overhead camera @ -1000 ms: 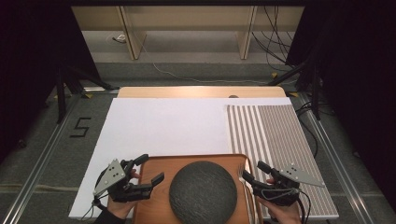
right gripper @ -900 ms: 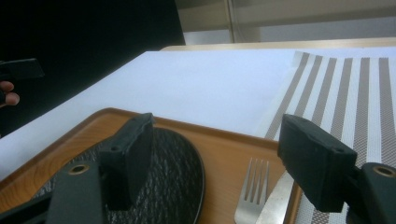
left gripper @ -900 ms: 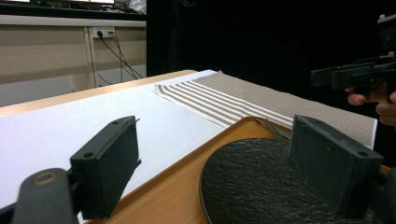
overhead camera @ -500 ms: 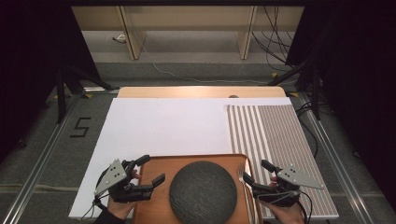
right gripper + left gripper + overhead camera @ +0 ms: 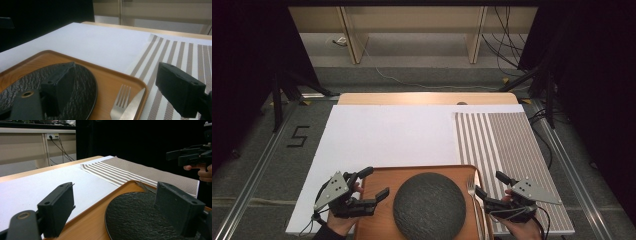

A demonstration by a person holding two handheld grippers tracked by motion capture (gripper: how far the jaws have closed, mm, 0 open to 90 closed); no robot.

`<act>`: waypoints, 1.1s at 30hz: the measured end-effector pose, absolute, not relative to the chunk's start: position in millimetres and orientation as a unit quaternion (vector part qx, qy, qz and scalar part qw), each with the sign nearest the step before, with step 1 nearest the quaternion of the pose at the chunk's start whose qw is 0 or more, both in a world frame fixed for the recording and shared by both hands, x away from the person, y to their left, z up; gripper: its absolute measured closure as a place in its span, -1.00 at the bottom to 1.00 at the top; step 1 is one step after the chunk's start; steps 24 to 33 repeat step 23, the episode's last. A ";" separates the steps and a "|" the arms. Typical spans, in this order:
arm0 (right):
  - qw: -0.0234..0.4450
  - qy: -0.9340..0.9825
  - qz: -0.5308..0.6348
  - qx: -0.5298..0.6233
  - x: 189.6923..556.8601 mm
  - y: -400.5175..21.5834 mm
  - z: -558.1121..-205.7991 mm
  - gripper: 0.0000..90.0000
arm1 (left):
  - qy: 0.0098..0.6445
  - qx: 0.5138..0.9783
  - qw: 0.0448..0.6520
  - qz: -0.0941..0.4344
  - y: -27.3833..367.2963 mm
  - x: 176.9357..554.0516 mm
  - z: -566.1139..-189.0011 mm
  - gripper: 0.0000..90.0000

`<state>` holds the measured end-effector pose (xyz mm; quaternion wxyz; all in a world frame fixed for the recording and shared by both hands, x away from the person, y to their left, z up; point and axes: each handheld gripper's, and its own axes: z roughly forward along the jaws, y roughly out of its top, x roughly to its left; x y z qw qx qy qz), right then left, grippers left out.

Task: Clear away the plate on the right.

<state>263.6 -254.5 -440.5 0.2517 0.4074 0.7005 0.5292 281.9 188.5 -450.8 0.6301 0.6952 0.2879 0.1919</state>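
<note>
A wooden tray (image 5: 412,172) sits at the table's near edge with a dark round textured plate (image 5: 428,205) on it. A fork (image 5: 471,187) and a knife (image 5: 132,105) lie along the tray's right side. My left gripper (image 5: 373,184) stands open, its jaws straddling the tray's left rim; in its own view (image 5: 116,195) the plate (image 5: 132,212) lies between them, untouched. My right gripper (image 5: 492,184) is open at the tray's right rim. Its jaws have just been opening, and the fork (image 5: 120,100) lies below and between them, not gripped.
A white sheet (image 5: 387,135) covers the table's left and middle. A brown-and-white striped placemat (image 5: 502,145) lies on the right, beside the tray. Dark floor, cables and shelving surround the table.
The right gripper's jaws have spread slightly wider. Both hands have stayed where they were, and the tray, plate and cutlery have not moved.
</note>
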 end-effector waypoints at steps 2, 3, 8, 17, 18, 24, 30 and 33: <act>0.249 0.700 0.531 0.408 263.7 -254.6 -440.7 -0.61 | 0.288 0.695 0.630 0.193 188.6 281.8 -450.7 -0.65; 0.248 0.700 0.531 0.407 263.7 -254.3 -440.8 -0.61 | 0.288 0.694 0.630 0.194 188.6 281.8 -450.7 -0.65; 0.251 0.702 0.530 0.403 262.8 -253.6 -440.9 -0.62 | 0.288 0.694 0.630 0.194 188.4 282.0 -450.6 -0.65; 0.252 0.700 0.532 0.404 262.6 -253.9 -440.5 -0.62 | 0.288 0.693 0.631 0.195 188.6 282.0 -450.5 -0.65; 0.253 0.701 0.530 0.404 262.6 -253.8 -440.6 -0.62 | 0.288 0.693 0.631 0.195 188.6 282.0 -450.5 -0.65; 0.252 0.700 0.531 0.404 262.8 -254.2 -440.6 -0.62 | 0.288 0.693 0.631 0.195 188.6 282.2 -450.5 -0.65; 0.252 0.700 0.531 0.404 262.8 -254.2 -440.6 -0.62 | 0.288 0.693 0.631 0.195 188.6 282.2 -450.5 -0.65; 0.252 0.700 0.531 0.404 262.8 -254.2 -440.6 -0.62 | 0.288 0.693 0.631 0.195 188.6 282.2 -450.5 -0.65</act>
